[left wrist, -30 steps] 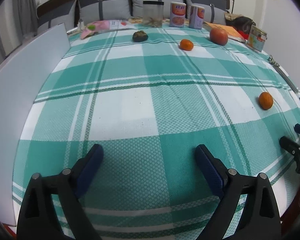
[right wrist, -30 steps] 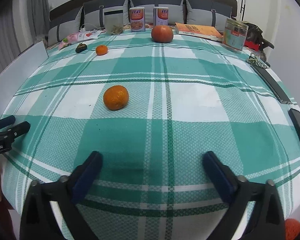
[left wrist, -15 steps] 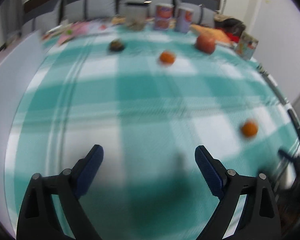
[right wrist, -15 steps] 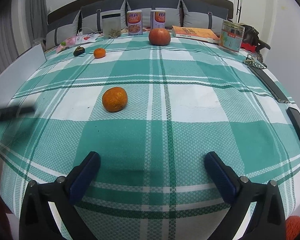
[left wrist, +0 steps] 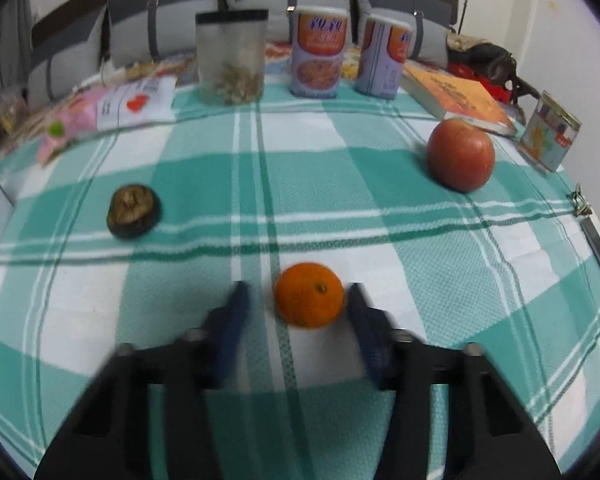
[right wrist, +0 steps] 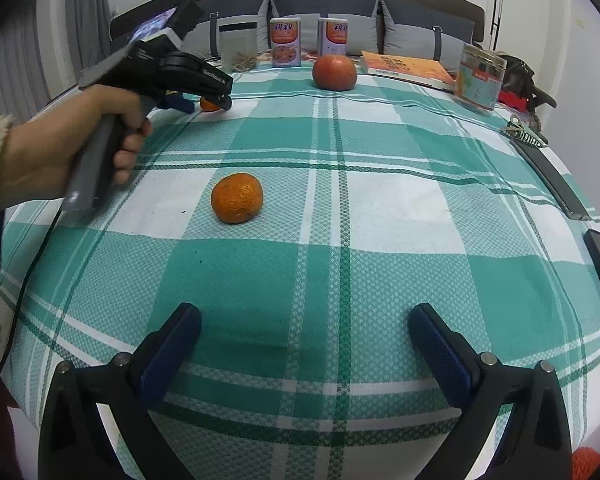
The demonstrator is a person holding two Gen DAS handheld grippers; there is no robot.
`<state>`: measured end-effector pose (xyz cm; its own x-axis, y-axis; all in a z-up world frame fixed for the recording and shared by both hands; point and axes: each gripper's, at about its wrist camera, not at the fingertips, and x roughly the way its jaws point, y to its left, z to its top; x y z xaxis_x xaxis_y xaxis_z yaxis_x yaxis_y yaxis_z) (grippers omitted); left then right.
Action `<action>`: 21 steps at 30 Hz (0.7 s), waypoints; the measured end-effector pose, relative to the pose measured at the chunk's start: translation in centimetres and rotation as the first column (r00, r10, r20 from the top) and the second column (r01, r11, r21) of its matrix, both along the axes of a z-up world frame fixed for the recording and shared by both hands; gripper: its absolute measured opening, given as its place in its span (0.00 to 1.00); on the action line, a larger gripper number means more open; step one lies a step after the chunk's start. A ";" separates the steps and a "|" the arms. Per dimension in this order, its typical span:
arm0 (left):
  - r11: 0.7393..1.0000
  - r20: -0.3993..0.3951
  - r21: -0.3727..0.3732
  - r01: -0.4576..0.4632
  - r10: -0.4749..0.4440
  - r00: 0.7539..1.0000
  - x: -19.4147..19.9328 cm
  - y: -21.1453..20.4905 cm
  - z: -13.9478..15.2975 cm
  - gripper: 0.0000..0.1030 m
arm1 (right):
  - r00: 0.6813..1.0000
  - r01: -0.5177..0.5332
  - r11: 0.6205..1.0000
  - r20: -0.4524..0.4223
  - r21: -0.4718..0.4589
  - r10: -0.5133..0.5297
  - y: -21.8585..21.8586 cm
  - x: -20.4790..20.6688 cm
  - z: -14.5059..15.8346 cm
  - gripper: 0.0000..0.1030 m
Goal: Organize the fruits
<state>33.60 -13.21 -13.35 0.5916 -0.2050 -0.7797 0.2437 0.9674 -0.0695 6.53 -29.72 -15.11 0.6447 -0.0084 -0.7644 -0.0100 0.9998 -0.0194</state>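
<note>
Blurring smears the left gripper [left wrist: 296, 300] in its own wrist view, so the edges of its blue pads are hard to make out, yet the jaws plainly stand apart with a small orange [left wrist: 309, 295] between them. That orange sits nearer the right-hand pad, and whether the pad touches it cannot be told; a clear gap shows on the other side. From the right wrist view the same orange [right wrist: 211, 104] is mostly hidden behind the left gripper's tips, only a sliver showing near the far left part of the desk [right wrist: 380, 216]. The person's left hand [right wrist: 60, 148] grips the handle, a fleecy cuff cut off at the frame edge. A dark shrivelled fruit [left wrist: 133, 211] lies towards the left edge, well apart from the jaws; a large red fruit [left wrist: 460, 155] rests near the far right edge, just before an orange book [left wrist: 456, 98]. The right gripper [right wrist: 305, 338] hangs over the near edge, jaws wide apart and holding nothing, with a second orange [right wrist: 237, 197] lying ahead of them, well apart and left of centre.
</note>
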 end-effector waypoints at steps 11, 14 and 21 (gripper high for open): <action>0.994 -0.017 -0.037 0.106 -0.107 0.994 -9.7 5.0 2.9 0.30 | 1.000 -0.003 1.000 0.006 0.001 0.003 0.0 0.1 0.1 1.00; 0.996 -0.047 -0.029 0.086 -0.087 0.995 -12.8 7.8 2.5 0.30 | 1.000 0.000 1.000 0.010 0.001 0.000 -0.1 0.1 0.1 1.00; 0.998 -0.057 -0.058 -0.018 0.014 0.998 -15.0 11.5 0.5 0.49 | 1.000 0.011 1.000 0.022 0.001 -0.011 -0.1 -0.1 0.1 1.00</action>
